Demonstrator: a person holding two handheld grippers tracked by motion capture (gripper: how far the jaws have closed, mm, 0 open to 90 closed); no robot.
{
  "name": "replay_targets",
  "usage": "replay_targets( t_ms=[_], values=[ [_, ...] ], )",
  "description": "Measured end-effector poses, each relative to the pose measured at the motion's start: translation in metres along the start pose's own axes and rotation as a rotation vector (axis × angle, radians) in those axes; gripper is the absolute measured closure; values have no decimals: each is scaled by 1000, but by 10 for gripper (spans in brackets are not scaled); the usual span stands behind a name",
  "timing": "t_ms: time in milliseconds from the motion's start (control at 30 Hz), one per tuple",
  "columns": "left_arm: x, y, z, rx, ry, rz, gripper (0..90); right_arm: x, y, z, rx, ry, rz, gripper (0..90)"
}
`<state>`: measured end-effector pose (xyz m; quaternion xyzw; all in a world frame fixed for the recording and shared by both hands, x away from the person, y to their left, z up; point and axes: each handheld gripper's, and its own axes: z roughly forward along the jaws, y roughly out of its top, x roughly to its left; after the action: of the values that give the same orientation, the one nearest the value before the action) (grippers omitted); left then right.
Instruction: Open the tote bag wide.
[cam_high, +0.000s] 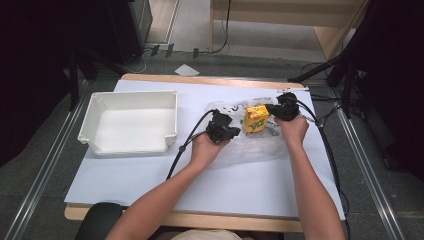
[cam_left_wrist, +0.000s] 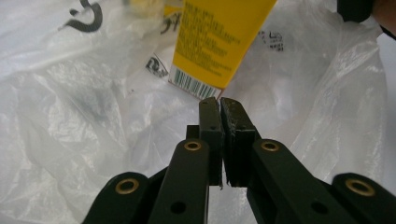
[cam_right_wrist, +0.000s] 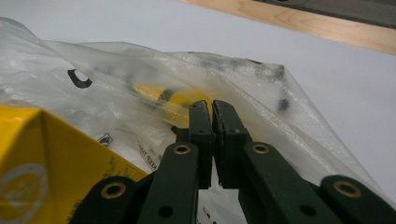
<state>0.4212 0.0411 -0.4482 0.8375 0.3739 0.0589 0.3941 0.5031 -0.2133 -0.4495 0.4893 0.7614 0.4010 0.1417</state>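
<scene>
A yellow carton (cam_high: 255, 119) with a barcode stands on a crumpled clear plastic bag (cam_high: 250, 145) right of the table's middle. My left gripper (cam_high: 234, 131) sits just left of the carton, over the bag, jaws shut. In the left gripper view its fingertips (cam_left_wrist: 219, 101) are together just below the carton (cam_left_wrist: 219, 42), with nothing seen between them. My right gripper (cam_high: 271, 108) is at the carton's right, also shut. In the right gripper view it (cam_right_wrist: 211, 105) hovers over the bag (cam_right_wrist: 140, 70), the carton (cam_right_wrist: 42, 158) at lower left. A blurred yellow item (cam_right_wrist: 173, 100) lies inside the bag.
An empty white tray (cam_high: 95, 116) sits at the table's left. The white table sheet (cam_high: 150, 180) ends at a wooden edge (cam_right_wrist: 303, 23) along the far side. Cables (cam_high: 327, 150) trail from both grippers. Dark stands flank the table.
</scene>
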Motion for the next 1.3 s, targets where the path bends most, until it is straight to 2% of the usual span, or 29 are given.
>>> replay_targets(
  t_ms=[167, 300, 333, 433, 667, 833, 933, 1100, 1300],
  values=[
    [2, -10, 8, 13, -12, 6, 883, -1, -2, 9, 3, 9, -3, 882],
    [3, -18, 14, 34, -30, 14, 882, -5, -4, 21, 34, -5, 3, 883],
    [4, -21, 15, 32, -37, 4, 882, -7, -4, 23, 41, -7, 8, 884],
    [6, -25, 14, 22, -53, -2, 884, -10, -4, 29, 61, -14, 19, 885],
    [3, -30, 8, 40, -72, 23, 895, -14, -1, 40, 81, -38, 9, 896],
    [-1, -35, 3, 47, -81, 47, 900, -14, -1, 43, 60, -57, 10, 900],
    [-1, -39, 1, 38, -85, 45, 900, -14, -2, 44, 42, -88, -3, 899],
    [0, -42, 0, 28, -89, 53, 900, -14, -5, 46, 4, -113, -15, 897],
    [-1, -43, 0, 16, -82, 59, 900, -15, -7, 47, -16, -110, -13, 896]
  ],
)
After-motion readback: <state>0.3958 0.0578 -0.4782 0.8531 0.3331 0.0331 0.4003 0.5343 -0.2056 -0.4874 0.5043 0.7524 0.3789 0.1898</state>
